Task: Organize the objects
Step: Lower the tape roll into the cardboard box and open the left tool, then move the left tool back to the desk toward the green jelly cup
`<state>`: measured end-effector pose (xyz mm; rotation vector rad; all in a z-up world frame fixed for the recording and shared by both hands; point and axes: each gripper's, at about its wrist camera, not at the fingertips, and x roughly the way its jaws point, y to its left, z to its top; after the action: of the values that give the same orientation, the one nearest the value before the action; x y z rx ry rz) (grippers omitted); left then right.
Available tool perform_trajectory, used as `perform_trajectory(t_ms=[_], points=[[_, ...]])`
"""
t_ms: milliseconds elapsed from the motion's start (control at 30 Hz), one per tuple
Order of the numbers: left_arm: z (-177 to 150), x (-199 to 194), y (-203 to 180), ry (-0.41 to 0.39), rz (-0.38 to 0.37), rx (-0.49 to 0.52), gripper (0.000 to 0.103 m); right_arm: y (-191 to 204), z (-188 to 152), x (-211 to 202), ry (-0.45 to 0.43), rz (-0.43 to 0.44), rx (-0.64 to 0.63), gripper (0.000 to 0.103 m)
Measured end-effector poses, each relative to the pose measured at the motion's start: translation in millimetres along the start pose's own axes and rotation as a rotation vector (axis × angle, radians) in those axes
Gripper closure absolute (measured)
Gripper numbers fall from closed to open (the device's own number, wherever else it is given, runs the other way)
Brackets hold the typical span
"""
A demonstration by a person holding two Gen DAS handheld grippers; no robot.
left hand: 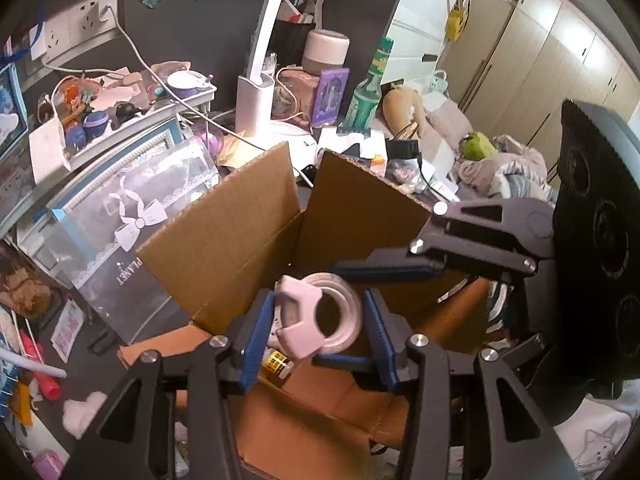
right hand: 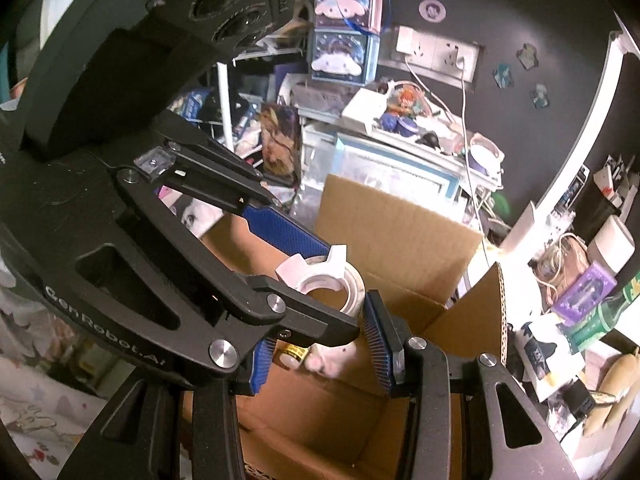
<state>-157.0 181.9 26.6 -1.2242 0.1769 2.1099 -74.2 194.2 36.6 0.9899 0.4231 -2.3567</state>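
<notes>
Roll of clear tape with pink cutter point(left hand: 320, 316) hangs between the pads of the left tool point(left hand: 316, 334), over the open cardboard box point(left hand: 224, 236); whether they still press cannot be told. Probably light, stiff, slick-sided: best held across the flat faces. Right tool point(right hand: 320, 344), narrow, apparently empty. Its view alone shows something pink and a small yellow-labelled bottle point(right hand: 294, 354) inside the box.

Your left hand-held gripper point(left hand: 316, 334) and right hand-held gripper point(right hand: 320, 340) are matte black, with silver screws, ribbed blue pads point(left hand: 256, 344) and white "GenRobot.AI" lettering point(right hand: 106, 328).
</notes>
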Motion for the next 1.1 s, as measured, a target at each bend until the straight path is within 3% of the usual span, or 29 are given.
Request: perform_trajectory(t_ms=[100, 333, 433, 633, 767, 933, 1100], points=[[-0.6, -4.7, -2.1, -0.014, 0.016, 0.013, 0.040, -2.4, -0.8, 2.2, 0.022, -0.029, 0.009, 0.055], [-13.1, -52.3, 2.5, -0.146, 0.028, -0.004, 0.026, -4.3, 1.3, -4.0, 0.007, -0.030, 0.040, 0.054], [-30.4, -83.8, 6.6, -0.234, 0.083, -0.005, 0.021, 4.4, 2.7, -15.2, -0.041, -0.019, 0.042, 0.054], [-87.9, -135.9, 25.2, -0.376, 0.198, -0.068, 0.018, 60.9, 8.8, -45.9, -0.209, 0.135, -0.030, 0.054], [-139.7, -154.0, 44.7, -0.449, 0.263, -0.153, 0.017, 106.3, 10.0, -45.2, -0.247, 0.259, -0.078, 0.054], [-195.2, -158.8, 72.6, -0.505, 0.296, -0.271, 0.016, 154.0, 13.0, -8.2, -0.222, 0.388, -0.097, 0.054], [-248.5, -141.3, 103.8, -0.496, 0.331, -0.395, 0.016, 176.3, 7.5, 53.2, -0.123, 0.521, -0.002, 0.054]])
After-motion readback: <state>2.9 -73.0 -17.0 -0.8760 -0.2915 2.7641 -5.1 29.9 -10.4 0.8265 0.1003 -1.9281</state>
